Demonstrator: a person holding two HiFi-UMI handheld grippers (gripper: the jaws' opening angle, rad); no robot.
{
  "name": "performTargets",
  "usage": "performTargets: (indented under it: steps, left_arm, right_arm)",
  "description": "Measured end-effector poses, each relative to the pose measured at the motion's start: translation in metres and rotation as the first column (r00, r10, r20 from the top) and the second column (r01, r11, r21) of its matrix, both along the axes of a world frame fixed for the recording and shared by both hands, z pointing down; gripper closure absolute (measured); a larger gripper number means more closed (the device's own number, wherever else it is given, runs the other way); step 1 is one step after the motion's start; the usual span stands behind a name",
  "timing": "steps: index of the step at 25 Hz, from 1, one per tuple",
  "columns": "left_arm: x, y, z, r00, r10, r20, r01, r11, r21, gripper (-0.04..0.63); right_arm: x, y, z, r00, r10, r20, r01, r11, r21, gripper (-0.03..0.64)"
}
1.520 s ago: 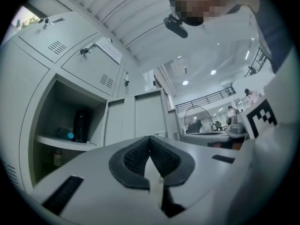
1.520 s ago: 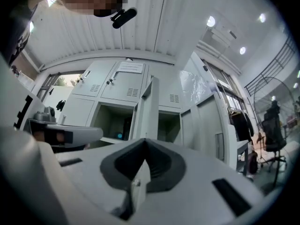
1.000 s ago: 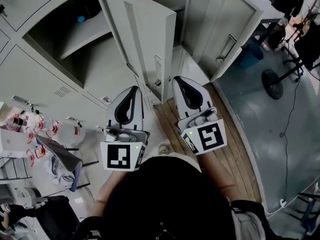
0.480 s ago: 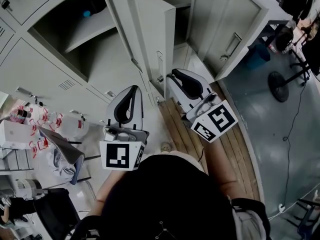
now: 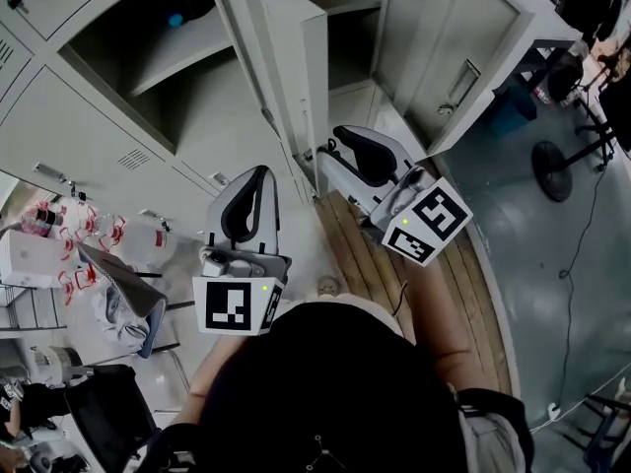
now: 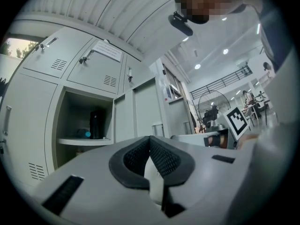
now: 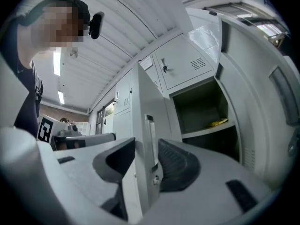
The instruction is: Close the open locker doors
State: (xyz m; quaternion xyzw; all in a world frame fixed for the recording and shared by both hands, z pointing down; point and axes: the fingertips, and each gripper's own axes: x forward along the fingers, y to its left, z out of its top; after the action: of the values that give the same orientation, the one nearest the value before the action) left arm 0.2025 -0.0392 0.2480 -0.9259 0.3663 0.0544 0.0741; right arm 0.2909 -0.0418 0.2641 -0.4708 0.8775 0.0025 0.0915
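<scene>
Two grey locker doors stand open: a left door [image 5: 281, 62] and a right door [image 5: 463, 47]. My right gripper [image 5: 333, 144] is at the free edge of the left door. In the right gripper view that door's edge [image 7: 140, 107] and its handle [image 7: 150, 139] stand between the jaws of the right gripper [image 7: 146, 143]. Those jaws have just been opening and stand apart on either side of it. My left gripper [image 5: 258, 172] hangs lower left, in front of the closed lockers. In its own view the left gripper [image 6: 150, 139] is shut with nothing in it.
The left open compartment [image 5: 148, 62] holds a black bottle [image 6: 96, 124] and a blue thing [image 5: 175, 20]. The right compartment [image 7: 206, 111] has a yellow thing [image 7: 216, 123] on its shelf. Clutter and plastic bottles [image 5: 138, 244] lie at the left, a chair base [image 5: 567, 161] at the right.
The right gripper has rolled and moved up to the left door's edge, and its jaws have come apart around that edge. The left gripper has hardly moved.
</scene>
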Motion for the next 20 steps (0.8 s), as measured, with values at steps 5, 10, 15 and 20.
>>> performTargets:
  steps: [5, 10, 15, 20]
  left_arm:
    - [-0.009, -0.002, 0.000, 1.000, -0.026, -0.007, 0.026, 1.000, -0.007, 0.592]
    - [-0.023, -0.004, 0.000, 0.997, -0.070, -0.016, 0.070, 0.997, -0.014, 0.592]
    - [-0.037, -0.005, 0.000, 0.994, -0.106, -0.020, 0.106, 0.994, -0.016, 0.592]
    - [-0.051, -0.007, 0.000, 0.988, -0.150, -0.025, 0.150, 0.989, -0.017, 0.592]
  right_arm:
    - [-0.022, 0.000, 0.000, 0.999, -0.052, -0.006, 0.052, 0.999, 0.001, 0.477]
    - [-0.042, -0.002, 0.000, 0.995, -0.103, -0.018, 0.103, 0.995, -0.004, 0.477]
    - [-0.063, -0.005, -0.001, 0.989, -0.146, -0.037, 0.146, 0.989, -0.004, 0.477]
    - [-0.079, -0.009, 0.000, 0.980, -0.196, -0.025, 0.196, 0.981, -0.006, 0.477]
